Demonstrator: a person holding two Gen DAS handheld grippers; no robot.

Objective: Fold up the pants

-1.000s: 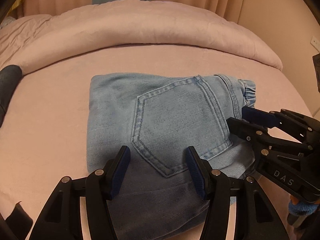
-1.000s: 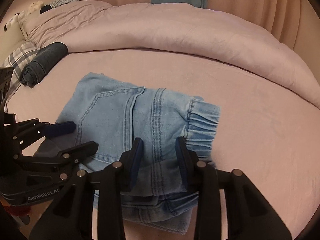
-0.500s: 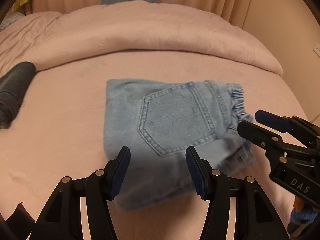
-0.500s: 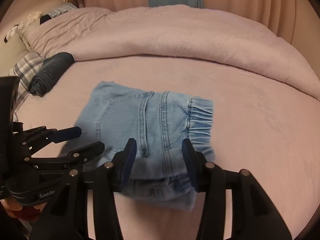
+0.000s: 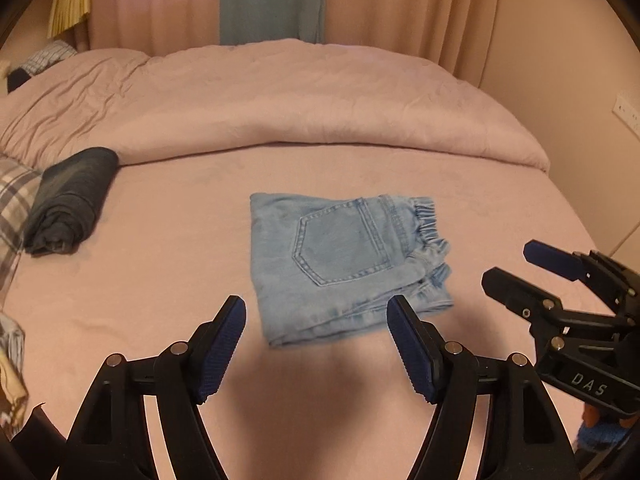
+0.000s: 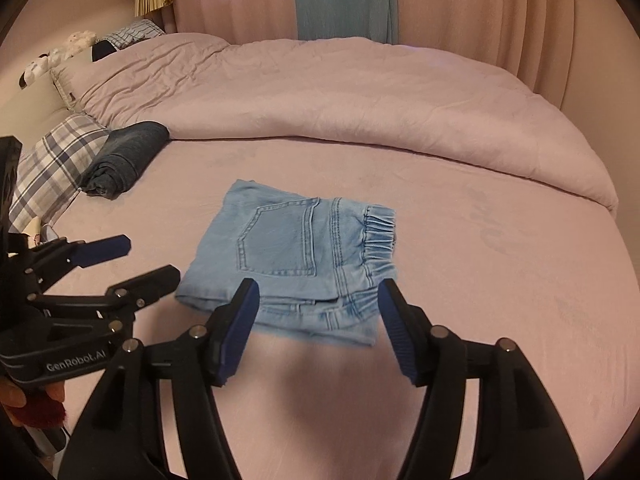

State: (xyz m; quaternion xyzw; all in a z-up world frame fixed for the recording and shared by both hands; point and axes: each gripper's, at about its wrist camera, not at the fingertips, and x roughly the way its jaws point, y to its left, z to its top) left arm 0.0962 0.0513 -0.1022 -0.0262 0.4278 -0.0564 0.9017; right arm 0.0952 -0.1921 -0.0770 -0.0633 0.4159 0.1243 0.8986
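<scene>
The light blue denim pants (image 5: 344,264) lie folded into a compact rectangle on the pink bed sheet, back pocket up, elastic waistband to the right; they also show in the right wrist view (image 6: 296,256). My left gripper (image 5: 316,312) is open and empty, held above the sheet just in front of the pants. My right gripper (image 6: 316,296) is open and empty, just short of the pants' near edge. The right gripper also shows at the right of the left wrist view (image 5: 516,264), and the left gripper at the left of the right wrist view (image 6: 148,256).
A rolled dark denim garment (image 5: 68,200) lies at the left by a plaid pillow (image 6: 52,164). A bunched pink duvet (image 5: 300,104) runs across the far side. Curtains (image 6: 344,0) hang behind. A wall socket (image 5: 628,114) is at the right.
Both grippers have let go of the folded pants, opened wider and drawn back toward me. The pants now lie alone on the sheet, looking smaller and farther off.
</scene>
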